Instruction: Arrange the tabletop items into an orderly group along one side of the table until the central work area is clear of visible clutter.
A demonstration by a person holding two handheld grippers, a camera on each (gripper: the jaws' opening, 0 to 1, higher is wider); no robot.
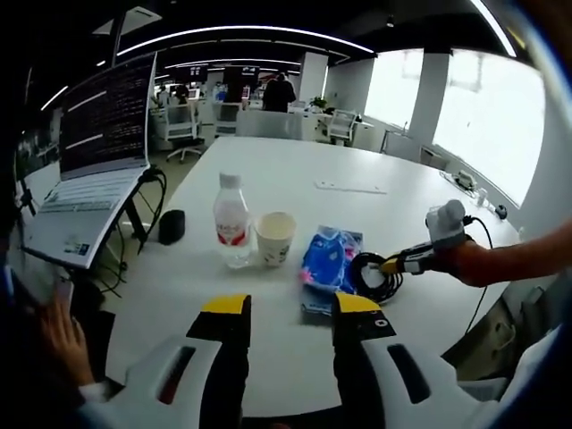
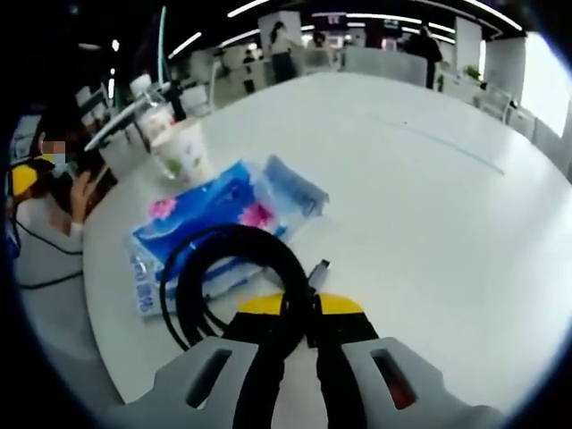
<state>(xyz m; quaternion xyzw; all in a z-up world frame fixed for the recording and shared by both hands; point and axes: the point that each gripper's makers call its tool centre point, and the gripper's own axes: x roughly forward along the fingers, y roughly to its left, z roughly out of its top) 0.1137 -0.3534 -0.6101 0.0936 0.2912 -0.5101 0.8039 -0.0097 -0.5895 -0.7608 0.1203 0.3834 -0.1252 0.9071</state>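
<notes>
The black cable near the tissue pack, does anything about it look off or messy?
The coiled black cable lies partly on the blue tissue pack instead of beside it, with its plug end loose. The right gripper is shut on it. The water bottle and paper cup stand upright.

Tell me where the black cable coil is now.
The black cable coil is clamped in the right gripper, lying partly over the blue tissue pack, beyond which stands the paper cup.
</notes>
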